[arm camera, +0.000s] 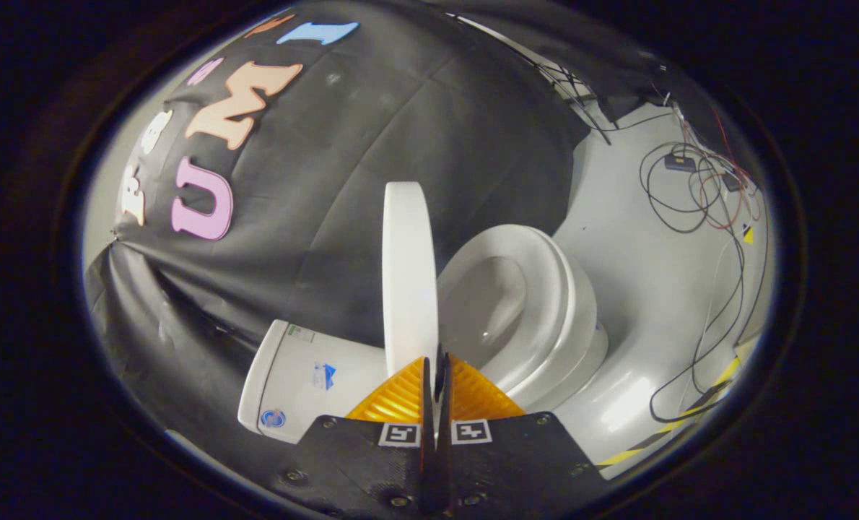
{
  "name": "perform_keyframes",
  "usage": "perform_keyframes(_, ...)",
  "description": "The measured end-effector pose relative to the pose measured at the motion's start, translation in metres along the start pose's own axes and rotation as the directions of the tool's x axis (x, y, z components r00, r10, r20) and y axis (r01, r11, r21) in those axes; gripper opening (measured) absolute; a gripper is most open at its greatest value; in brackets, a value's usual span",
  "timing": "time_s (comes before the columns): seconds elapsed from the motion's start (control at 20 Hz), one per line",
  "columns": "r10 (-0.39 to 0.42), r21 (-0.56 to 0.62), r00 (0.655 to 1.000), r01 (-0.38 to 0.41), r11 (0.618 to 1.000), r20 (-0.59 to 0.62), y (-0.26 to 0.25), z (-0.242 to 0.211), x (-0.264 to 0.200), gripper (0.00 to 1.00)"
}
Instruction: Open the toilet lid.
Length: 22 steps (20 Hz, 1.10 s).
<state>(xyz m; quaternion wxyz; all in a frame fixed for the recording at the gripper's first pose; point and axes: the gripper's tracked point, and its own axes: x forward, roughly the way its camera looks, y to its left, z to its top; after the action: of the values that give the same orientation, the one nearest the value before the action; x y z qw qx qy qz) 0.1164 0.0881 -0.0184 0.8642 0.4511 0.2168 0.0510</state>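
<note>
Two fingers of the claw [435, 368] pinch the edge of the raised toilet lid [408, 274], above the pale floor [653, 289] strewn with wires [696, 195].

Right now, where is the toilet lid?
The toilet lid stands raised between the tank and the open bowl, its edge pinched in the hand-held gripper.

The toilet lid [409, 267], seat [545, 289] and tank [307, 375] are plain white, the tank bearing small blue and green stickers. The floor [653, 289] is pale grey, crossed by black and red cables [696, 195] and yellow-black striped tape [689, 422]
</note>
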Motion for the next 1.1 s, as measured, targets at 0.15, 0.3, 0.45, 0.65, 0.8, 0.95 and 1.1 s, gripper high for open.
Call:
perform_keyframes(0.15,0.011,-0.013,1.0,-0.011,1.0,0.008,0.018,-0.001,-0.002,0.01)
perform_keyframes(0.3,0.003,-0.075,1.0,-0.002,0.997,0.005,0.033,-0.003,-0.001,0.01)
perform_keyframes(0.45,0.023,-0.091,1.0,-0.023,0.996,0.002,0.044,-0.003,-0.006,0.01)
perform_keyframes(0.65,0.023,-0.102,1.0,-0.022,0.995,0.007,0.052,-0.005,-0.007,0.01)
perform_keyframes(0.8,0.02,-0.154,1.0,-0.018,0.988,0.014,0.064,-0.007,-0.009,0.01)
perform_keyframes(0.95,0.02,-0.226,1.0,-0.014,0.974,0.023,0.075,-0.009,-0.01,0.01)
perform_keyframes(1.1,0.036,-0.261,0.999,-0.029,0.965,0.024,0.086,-0.012,-0.012,0.01)
